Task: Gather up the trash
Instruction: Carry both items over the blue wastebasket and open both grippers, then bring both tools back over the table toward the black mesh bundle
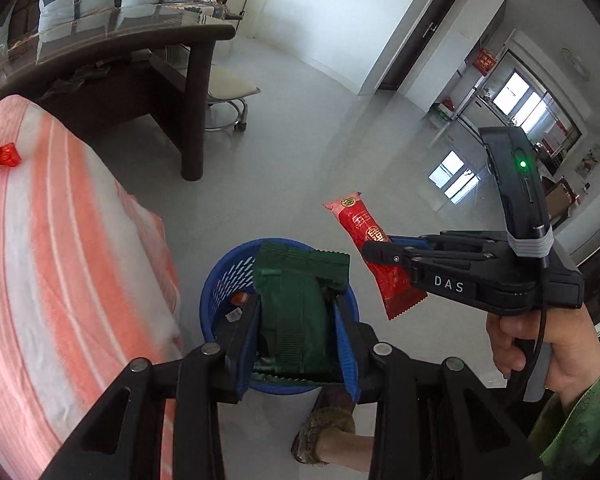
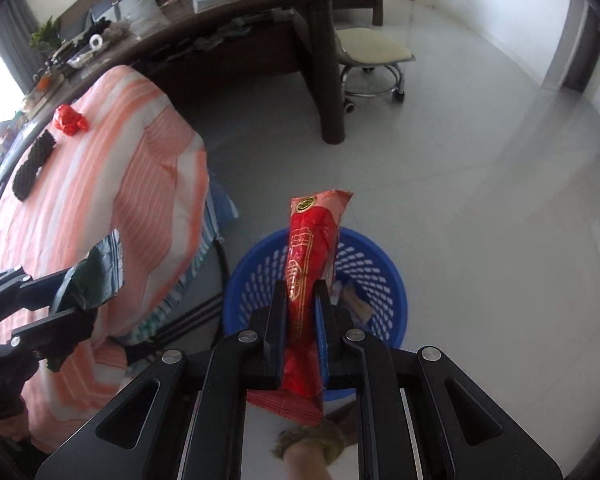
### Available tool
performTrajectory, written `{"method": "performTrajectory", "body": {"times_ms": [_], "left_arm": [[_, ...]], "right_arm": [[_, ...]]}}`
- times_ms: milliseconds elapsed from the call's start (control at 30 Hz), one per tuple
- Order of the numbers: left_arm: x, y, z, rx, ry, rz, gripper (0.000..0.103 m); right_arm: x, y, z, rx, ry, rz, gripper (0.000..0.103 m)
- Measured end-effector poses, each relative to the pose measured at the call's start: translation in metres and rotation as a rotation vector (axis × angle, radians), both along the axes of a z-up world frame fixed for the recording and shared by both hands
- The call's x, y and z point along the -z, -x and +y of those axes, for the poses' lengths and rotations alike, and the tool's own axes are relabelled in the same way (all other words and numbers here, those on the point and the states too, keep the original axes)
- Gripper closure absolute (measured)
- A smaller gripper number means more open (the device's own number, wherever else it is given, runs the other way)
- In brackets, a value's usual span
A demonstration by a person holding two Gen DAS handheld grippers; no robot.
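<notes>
Green wrapper [image 1: 296, 304]: dark green foil pouch, crimped serrated ends, creased and slightly puffed; clamped between the blue pads of the left claw [image 1: 298, 332], held above the blue basket [image 1: 224, 276]. Red wrapper [image 2: 310, 264]: long, narrow, glossy red sleeve with gold line print and a round gold-green emblem near the pale pink top end, zigzag-cut bottom edge; gripped at its lower half by the right claw [image 2: 302, 328], jaws drawn narrow on it, upper end standing free over the same basket. Blue basket: round plastic, perforated slotted wall, on the pale grey floor [image 2: 480, 184] just beside the bed [image 2: 112, 184]; a few small scraps inside, too small to identify. Bed: pink-and-white striped cover, crumpled red scrap [image 2: 70, 119] lying on top, well apart from the basket. Dark wooden bench [image 2: 236, 12] behind the bed.
</notes>
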State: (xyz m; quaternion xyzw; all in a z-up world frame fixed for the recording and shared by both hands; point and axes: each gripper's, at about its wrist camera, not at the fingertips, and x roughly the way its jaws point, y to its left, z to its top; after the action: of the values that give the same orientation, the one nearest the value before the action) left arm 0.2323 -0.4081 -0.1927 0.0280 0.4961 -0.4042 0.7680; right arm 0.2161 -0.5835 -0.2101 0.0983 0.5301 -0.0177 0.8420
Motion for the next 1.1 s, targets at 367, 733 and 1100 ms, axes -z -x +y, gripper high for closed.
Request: {"method": "performTrajectory", "body": {"times_ms": [367,733,1100], "left_arm": [[0.044,-0.033,-0.049,0.001,-0.012,0.074,0.041],[-0.025,0.016,0.027,-0.028,-0.014,-0.135,0.04],[-0.018,0.028,0.239,-0.39,-0.196,-0.21,0.038]], "right_arm": [[0.05,-0.01,-0.044,0.047,-0.088,0.02,0.059],[0.003,0.013,-0.056,0.156,0.053,-0.143,0.009],[-0.057,0.019,0.091,-0.033,0.116,-0.375,0.005]]}}
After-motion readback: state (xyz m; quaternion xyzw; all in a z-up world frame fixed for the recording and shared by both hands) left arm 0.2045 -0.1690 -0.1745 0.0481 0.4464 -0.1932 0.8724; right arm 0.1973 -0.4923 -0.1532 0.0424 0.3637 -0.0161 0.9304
